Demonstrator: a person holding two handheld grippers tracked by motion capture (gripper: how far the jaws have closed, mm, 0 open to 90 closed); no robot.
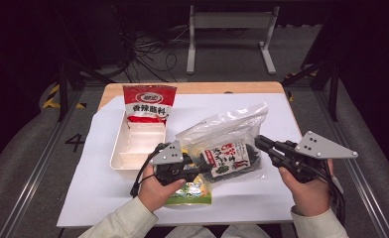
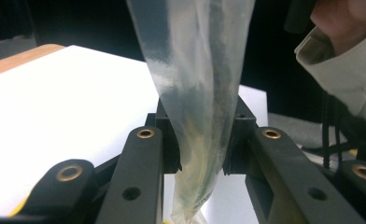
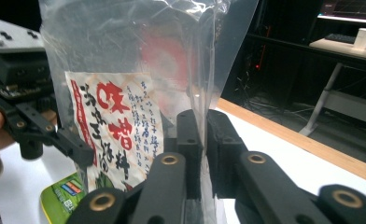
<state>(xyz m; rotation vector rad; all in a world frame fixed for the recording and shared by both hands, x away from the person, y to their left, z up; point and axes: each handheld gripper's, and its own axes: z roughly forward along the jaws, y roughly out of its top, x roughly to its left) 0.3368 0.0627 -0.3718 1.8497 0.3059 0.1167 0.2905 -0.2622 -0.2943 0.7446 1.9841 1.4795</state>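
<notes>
Above desk (image 1: 108, 193): clear bag (image 1: 229, 144) held up, left tool (image 1: 202, 169) clamped on lower edge, right tool (image 1: 258, 142) pinching side seam; green packet (image 1: 190, 193) underneath.

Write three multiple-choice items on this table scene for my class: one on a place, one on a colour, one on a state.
1. Where does the red packet rest?
A. against the white tray's far end
B. under the green packet
C. on the floor

2. What colour is the sheet over the table?
A. blue
B. white
C. black

3. How is the clear bag held?
A. lying loose
B. by one gripper
C. by both grippers

Key: 1 A, it leans at the tray's far end; 2 B, plainly white; 3 C, the left gripper and right gripper both pinch its edges.
</notes>
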